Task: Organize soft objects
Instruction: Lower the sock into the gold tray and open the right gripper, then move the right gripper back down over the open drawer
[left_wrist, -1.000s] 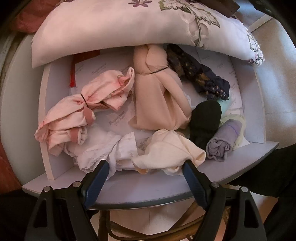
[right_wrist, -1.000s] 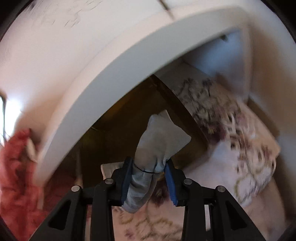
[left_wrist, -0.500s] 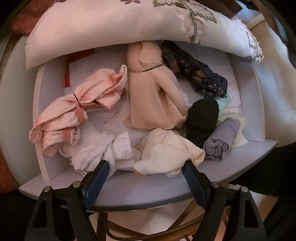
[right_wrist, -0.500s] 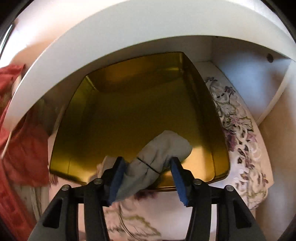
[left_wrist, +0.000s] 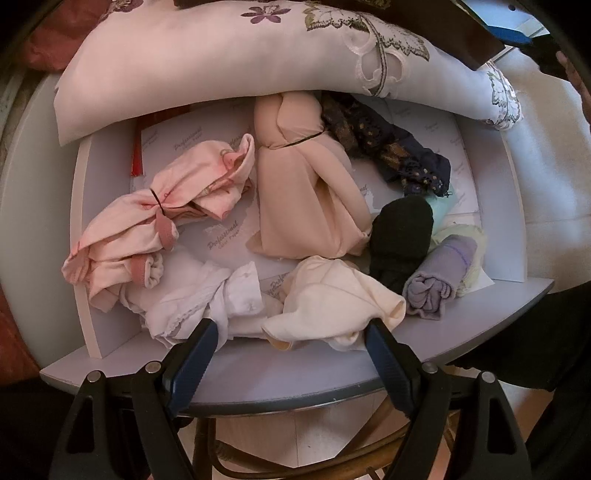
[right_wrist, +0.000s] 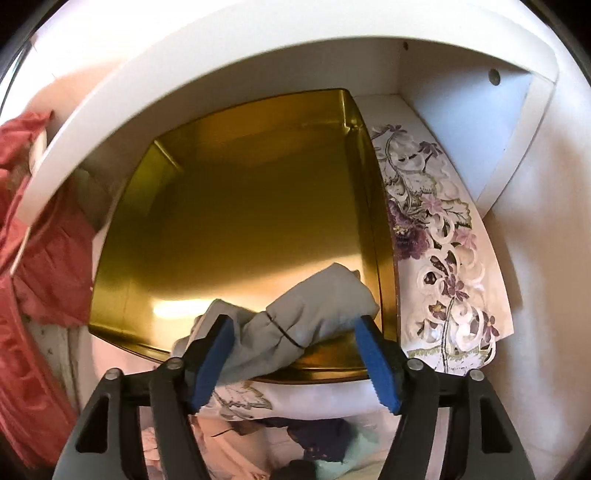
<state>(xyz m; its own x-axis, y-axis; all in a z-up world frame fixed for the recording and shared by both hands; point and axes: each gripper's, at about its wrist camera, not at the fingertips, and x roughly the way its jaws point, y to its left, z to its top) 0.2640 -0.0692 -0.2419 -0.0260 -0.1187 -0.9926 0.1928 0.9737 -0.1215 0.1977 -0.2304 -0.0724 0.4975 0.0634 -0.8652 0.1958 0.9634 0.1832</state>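
Your right gripper (right_wrist: 295, 354) is opening, releasing the grey bundle (right_wrist: 306, 317) into the gold tin (right_wrist: 258, 206); your left gripper (left_wrist: 291, 350) hangs open and empty over many bundles left in the drawer (left_wrist: 295, 369), lower frame.

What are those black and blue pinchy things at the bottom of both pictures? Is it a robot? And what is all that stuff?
No robot: a person holds a claw in each hand, and each claw carries a camera looking along its fingers. One picture is from the left claw, open over a drawer of rolled-up clothes: a pink bundle, a beige bundle, a black sock and more. The other is from the right claw. It is opening to let go of a grey bundle lying over the edge of a gold tin on a shelf.
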